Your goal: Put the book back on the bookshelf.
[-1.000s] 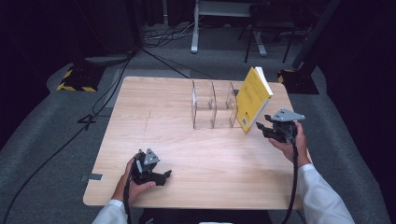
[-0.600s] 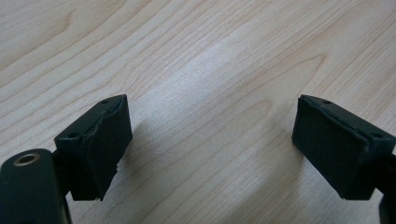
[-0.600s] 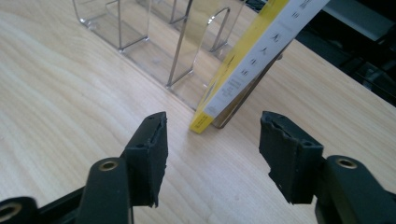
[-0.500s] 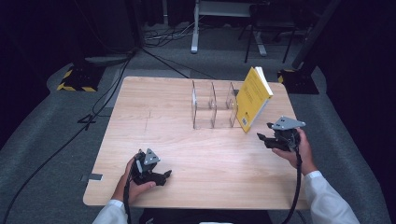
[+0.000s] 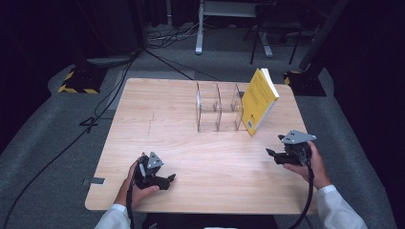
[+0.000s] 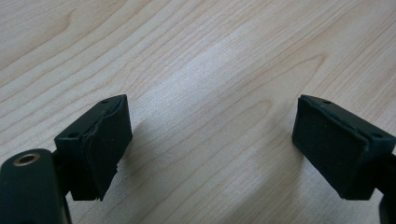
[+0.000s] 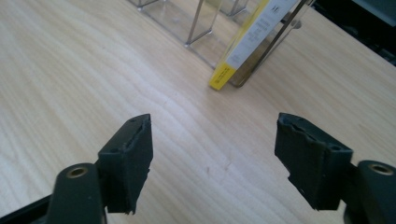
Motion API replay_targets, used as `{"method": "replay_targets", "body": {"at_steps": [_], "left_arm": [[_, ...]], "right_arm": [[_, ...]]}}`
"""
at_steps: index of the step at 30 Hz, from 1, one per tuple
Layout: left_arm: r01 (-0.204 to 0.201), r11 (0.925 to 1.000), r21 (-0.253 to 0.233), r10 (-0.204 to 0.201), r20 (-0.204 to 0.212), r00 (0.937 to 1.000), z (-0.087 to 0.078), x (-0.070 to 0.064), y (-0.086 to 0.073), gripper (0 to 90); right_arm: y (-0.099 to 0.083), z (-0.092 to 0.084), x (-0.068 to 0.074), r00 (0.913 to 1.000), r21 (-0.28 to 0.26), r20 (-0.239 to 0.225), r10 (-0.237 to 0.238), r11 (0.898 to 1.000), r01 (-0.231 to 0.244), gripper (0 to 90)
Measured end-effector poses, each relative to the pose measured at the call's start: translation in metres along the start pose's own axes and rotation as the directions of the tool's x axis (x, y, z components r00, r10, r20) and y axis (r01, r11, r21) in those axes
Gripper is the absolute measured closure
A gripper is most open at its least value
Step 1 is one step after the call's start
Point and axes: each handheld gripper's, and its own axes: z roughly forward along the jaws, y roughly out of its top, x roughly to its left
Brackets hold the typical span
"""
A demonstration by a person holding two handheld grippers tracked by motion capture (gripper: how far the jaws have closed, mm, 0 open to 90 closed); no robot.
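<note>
A yellow book (image 5: 258,99) leans tilted against the right end of a clear acrylic rack (image 5: 217,107) at the middle of the wooden table (image 5: 157,119). The book's lower corner (image 7: 224,74) and the rack's dividers (image 7: 201,23) also appear in the right gripper view. My right gripper (image 5: 273,155) is near the table's right edge, below and right of the book; its jaws have just been opening, with nothing between them. The pads (image 7: 133,158) stand wide apart over bare wood. My left gripper (image 5: 168,180) rests at the front left, open and empty, its pads (image 6: 105,140) over wood grain.
Around the table the floor is grey carpet, with cables (image 5: 95,114) at the left and a yellow-and-black striped block (image 5: 76,81) at the far left. A white desk frame (image 5: 224,19) and dark stands are behind the table.
My right hand has drawn back from the book toward the table's front right and sunk a little, and its jaws have spread. The book stays leaning on the rack. The left hand has not moved.
</note>
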Motion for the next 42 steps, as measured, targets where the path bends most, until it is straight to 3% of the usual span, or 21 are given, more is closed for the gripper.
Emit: {"method": "replay_targets", "body": {"at_steps": [10, 20, 33, 42], "left_arm": [[0.004, 1.0000, -0.003, -0.004, 0.006, 1.0000, 0.000, 0.000, 0.000, 13.3], [0.005, 1.0000, -0.003, -0.005, 0.006, 1.0000, 0.000, 0.000, 0.000, 13.3], [0.004, 1.0000, -0.003, -0.004, 0.006, 1.0000, 0.000, 0.000, 0.000, 13.3], [0.004, 1.0000, -0.002, -0.004, 0.006, 1.0000, 0.000, 0.000, 0.000, 13.2]], "right_arm": [[-0.019, -0.004, 0.011, 0.9982, 0.030, -0.008, -0.060, 0.998, 0.060, 28.9], [-0.036, -0.007, 0.017, 0.9974, 0.040, -0.002, -0.072, 0.997, 0.072, 28.4], [-0.064, -0.015, 0.019, 0.9988, 0.013, -0.015, -0.046, 0.999, 0.046, 27.4], [-0.092, -0.024, 0.015, 0.9996, 0.007, -0.016, 0.021, 1.000, -0.021, 26.5]]}}
